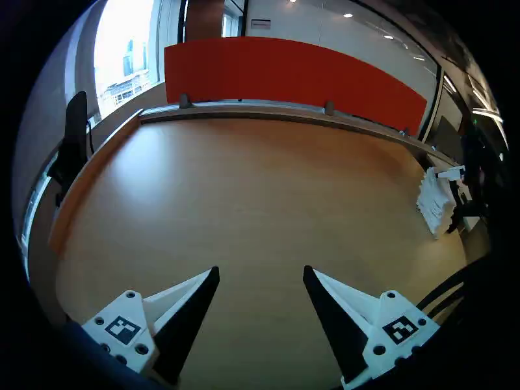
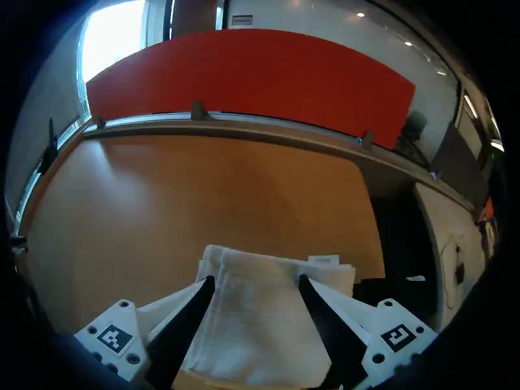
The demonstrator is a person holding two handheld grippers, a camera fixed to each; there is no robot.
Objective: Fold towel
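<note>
A folded white towel lies on the wooden table near its right edge, with a small label at its far end. My right gripper hangs over it, open, its two fingers spread wide with the towel lying between and under them. My left gripper stands open above bare table, nothing between its fingers. In the left gripper view the same towel shows far off at the table's right edge, with the dark shape of the other gripper beside it.
A red divider panel runs along the table's far edge, above a grey rail. A dark chair stands by the window at the left. A white side desk with cables lies beyond the table's right edge.
</note>
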